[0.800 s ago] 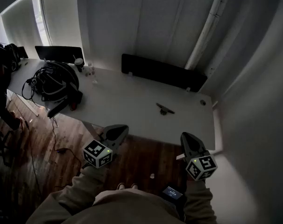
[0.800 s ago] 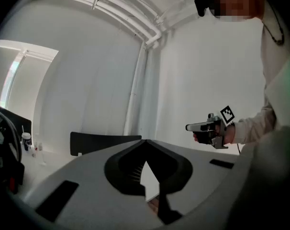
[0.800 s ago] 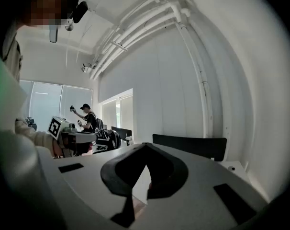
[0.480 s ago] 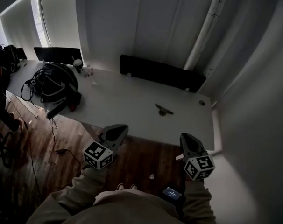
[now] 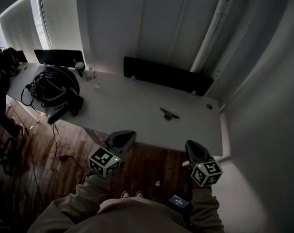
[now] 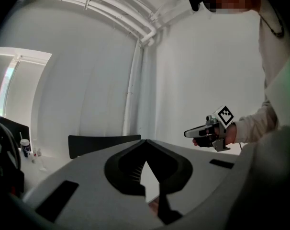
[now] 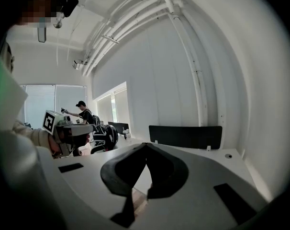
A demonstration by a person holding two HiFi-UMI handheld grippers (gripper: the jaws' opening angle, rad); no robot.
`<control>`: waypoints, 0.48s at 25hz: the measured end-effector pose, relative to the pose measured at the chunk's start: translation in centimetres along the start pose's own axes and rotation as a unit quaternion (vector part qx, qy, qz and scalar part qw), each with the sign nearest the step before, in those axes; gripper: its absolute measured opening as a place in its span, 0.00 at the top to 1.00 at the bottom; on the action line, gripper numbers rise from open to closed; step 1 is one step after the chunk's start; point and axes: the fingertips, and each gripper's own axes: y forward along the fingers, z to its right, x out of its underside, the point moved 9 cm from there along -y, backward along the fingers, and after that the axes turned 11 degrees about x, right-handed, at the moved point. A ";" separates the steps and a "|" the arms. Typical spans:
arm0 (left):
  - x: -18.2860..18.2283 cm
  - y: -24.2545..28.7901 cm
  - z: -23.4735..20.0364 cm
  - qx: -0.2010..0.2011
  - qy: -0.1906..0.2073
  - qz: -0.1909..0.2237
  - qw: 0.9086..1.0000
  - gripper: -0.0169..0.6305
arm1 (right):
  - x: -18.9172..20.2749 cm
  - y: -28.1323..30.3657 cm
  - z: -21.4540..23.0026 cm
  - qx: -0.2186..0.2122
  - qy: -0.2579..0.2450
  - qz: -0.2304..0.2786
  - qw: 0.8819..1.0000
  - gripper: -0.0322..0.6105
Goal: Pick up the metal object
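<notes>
- The metal object [image 5: 170, 114], small and dark, lies flat on the white surface [image 5: 132, 106], right of centre and well apart from everything else on it.
- The left gripper [image 5: 128, 135] is held in the air at the near edge of the surface. Its jaws are together with nothing between them, and the metal object sits at about 1 o'clock from its tip.
- The right gripper [image 5: 191, 145] is at the same edge, further right. Its jaws are also pressed together and empty, and the metal object is at about 11 o'clock from it.
- Neither gripper touches the metal object.
- In the left gripper view, the right gripper shows at 2 o'clock, held in a sleeved hand [image 6: 231, 133].
- A black panel [image 5: 166, 75] stands along the far edge of the surface, at 12 o'clock from the metal object.
- A heap of black cables [image 5: 55, 86], possibly with a headset in it, fills the left end, at 9 o'clock.
- A wooden floor [image 5: 40, 154] shows below the surface.
</notes>
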 end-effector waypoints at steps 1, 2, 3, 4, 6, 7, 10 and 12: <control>0.1 0.2 0.0 0.000 -0.002 -0.006 1.000 0.98 | 0.0 0.1 0.1 -0.002 -0.001 -0.002 1.000 0.93; 0.3 0.4 0.0 -0.001 -0.004 -0.010 1.000 0.98 | 0.1 0.2 0.1 -0.003 -0.002 -0.003 1.000 0.93; 0.4 0.7 0.0 -0.001 -0.007 -0.012 1.000 0.98 | 0.1 0.2 0.2 -0.003 -0.002 -0.003 1.000 0.93; 0.5 1.0 0.0 0.000 -0.008 -0.013 1.000 0.98 | 0.2 0.3 0.3 -0.003 -0.002 -0.003 1.000 0.93; 0.5 1.6 0.1 0.003 -0.009 -0.013 1.000 0.98 | 0.3 0.5 0.7 -0.005 -0.002 -0.003 1.000 0.93; 0.5 2.0 0.1 0.004 -0.009 -0.013 1.000 0.98 | 0.4 0.5 0.9 -0.007 -0.002 -0.004 1.000 0.93; 0.5 2.8 0.0 0.004 -0.013 -0.007 1.000 0.98 | 0.4 0.6 1.9 -0.012 -0.005 -0.005 1.000 0.93; 0.4 3.3 0.0 0.002 -0.016 -0.005 1.000 0.98 | 0.4 0.7 2.5 -0.012 -0.004 -0.006 1.000 0.93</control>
